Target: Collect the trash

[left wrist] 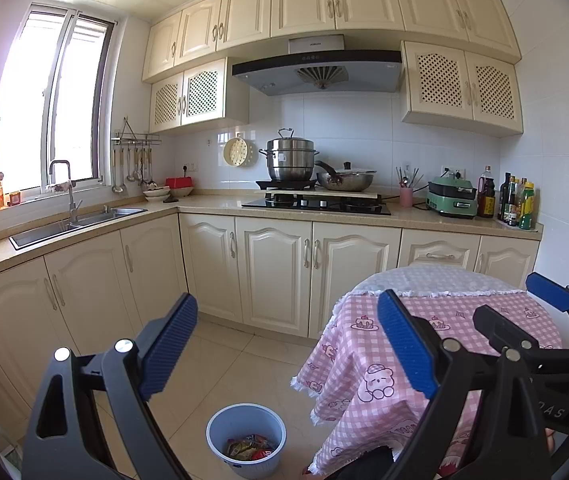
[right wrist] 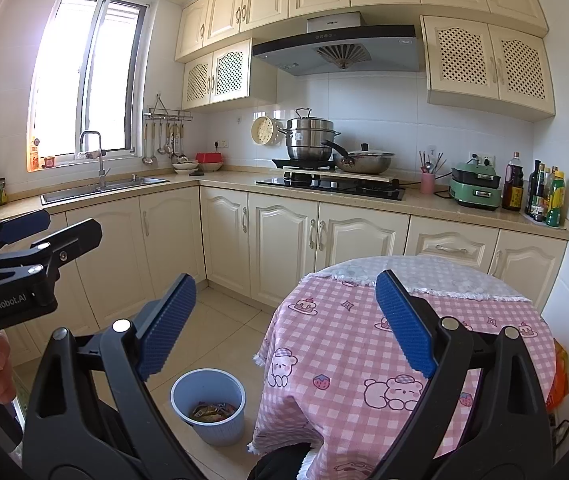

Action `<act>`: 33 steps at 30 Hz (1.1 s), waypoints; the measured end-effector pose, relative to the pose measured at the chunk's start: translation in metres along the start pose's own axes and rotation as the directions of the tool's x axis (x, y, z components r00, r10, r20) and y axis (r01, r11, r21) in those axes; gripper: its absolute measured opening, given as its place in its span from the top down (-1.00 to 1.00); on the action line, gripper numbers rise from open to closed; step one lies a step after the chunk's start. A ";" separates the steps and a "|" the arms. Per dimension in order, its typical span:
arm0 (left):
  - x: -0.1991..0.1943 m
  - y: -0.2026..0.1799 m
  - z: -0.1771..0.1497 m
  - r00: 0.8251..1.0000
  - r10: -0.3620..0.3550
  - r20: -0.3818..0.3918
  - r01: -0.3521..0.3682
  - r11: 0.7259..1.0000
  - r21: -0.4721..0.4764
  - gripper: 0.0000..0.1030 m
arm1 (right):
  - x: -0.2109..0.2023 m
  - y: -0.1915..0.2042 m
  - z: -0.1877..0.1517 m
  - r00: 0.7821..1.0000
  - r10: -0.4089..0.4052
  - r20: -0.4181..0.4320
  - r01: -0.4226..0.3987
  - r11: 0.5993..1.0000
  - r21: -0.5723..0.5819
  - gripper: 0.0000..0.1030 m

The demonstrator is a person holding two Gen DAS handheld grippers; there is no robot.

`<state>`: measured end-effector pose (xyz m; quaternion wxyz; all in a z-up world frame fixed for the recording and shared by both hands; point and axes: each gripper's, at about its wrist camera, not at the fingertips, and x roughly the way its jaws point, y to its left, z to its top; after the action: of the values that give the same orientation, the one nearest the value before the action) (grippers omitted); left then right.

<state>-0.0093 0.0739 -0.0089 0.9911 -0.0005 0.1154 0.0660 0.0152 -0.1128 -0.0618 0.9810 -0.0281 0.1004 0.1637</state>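
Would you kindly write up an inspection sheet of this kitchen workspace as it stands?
Surface: round table under a pink checked cloth; no loose items seen on it.
Job's things: blue bin on the floor beside the table, wrappers inside.
Clutter: steamer pot, wok on the hob; bottles at the counter's end.
Grippers: left gripper and right gripper open, jaws empty.
Cables: cord behind the green cooker.
Surroundings: cream cabinets, sink, window.

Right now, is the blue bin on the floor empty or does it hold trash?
It holds trash: the blue bin stands upright with crumpled wrappers covering its bottom, well below the rim.
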 end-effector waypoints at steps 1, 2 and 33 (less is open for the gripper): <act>0.000 0.000 -0.001 1.000 -0.001 -0.001 0.001 1.000 0.001 -0.74 | 0.000 0.000 0.000 1.000 -0.001 0.000 0.001 1.000 0.000 -0.74; 0.001 0.000 -0.002 1.000 -0.001 -0.003 0.001 1.000 0.002 -0.74 | -0.001 0.000 -0.001 1.000 0.000 0.000 0.000 1.000 0.000 -0.74; 0.006 0.007 -0.006 0.999 -0.003 -0.034 0.002 1.000 -0.006 -0.74 | 0.006 -0.002 -0.009 1.000 0.005 -0.023 -0.005 1.000 0.010 -0.75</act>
<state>-0.0057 0.0816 -0.0162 0.9891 -0.0048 0.1321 0.0650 0.0200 -0.1132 -0.0715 0.9794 -0.0247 0.1128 0.1654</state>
